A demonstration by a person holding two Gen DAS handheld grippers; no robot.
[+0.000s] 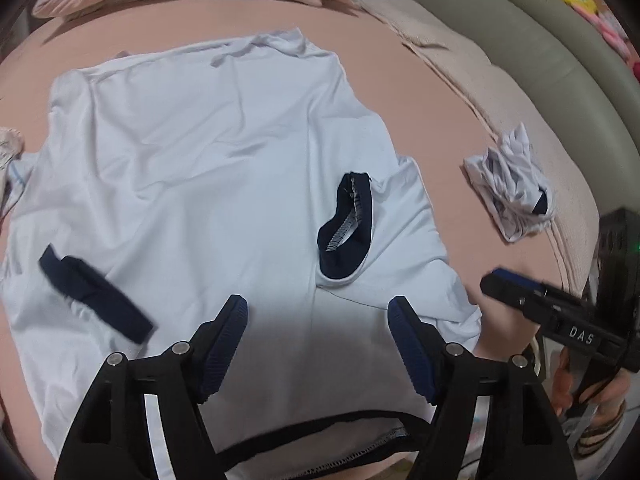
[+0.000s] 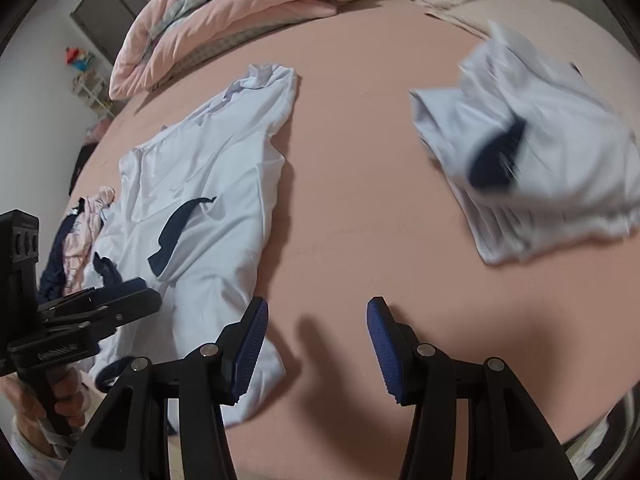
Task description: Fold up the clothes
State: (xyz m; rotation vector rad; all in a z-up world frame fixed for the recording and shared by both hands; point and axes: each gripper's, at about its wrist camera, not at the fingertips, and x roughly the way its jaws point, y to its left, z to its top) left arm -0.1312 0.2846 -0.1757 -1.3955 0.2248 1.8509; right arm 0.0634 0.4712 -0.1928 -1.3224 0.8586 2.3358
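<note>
The white shirt (image 1: 200,168) lay spread on the pink bed (image 1: 432,92), its navy collar (image 1: 346,228) toward four o'clock of the cloth and a navy sleeve cuff (image 1: 94,294) at eight o'clock. The left hand-held gripper (image 1: 318,322) hung over the near hem with its jaws apart and nothing between them; the right hand-held gripper (image 2: 316,332) stood apart too, over bare sheet at the shirt's right edge.

To my judgement the step in hand was a fresh grasp for the next fold. Done well, each gripper would pinch both layers at a corner of the hem, lift together and keep the cloth taut, so that no creases get folded in.

The left wrist view showed the whole shirt, the hem beneath the jaws, and the right gripper entering at three o'clock. The right wrist view alone showed a bundled white garment (image 2: 532,168), blurred, at two o'clock, well apart from the shirt, a small pile of pink and navy clothes (image 2: 80,232) at nine o'clock, and the quilt (image 2: 224,20) at the bed's far end.
</note>
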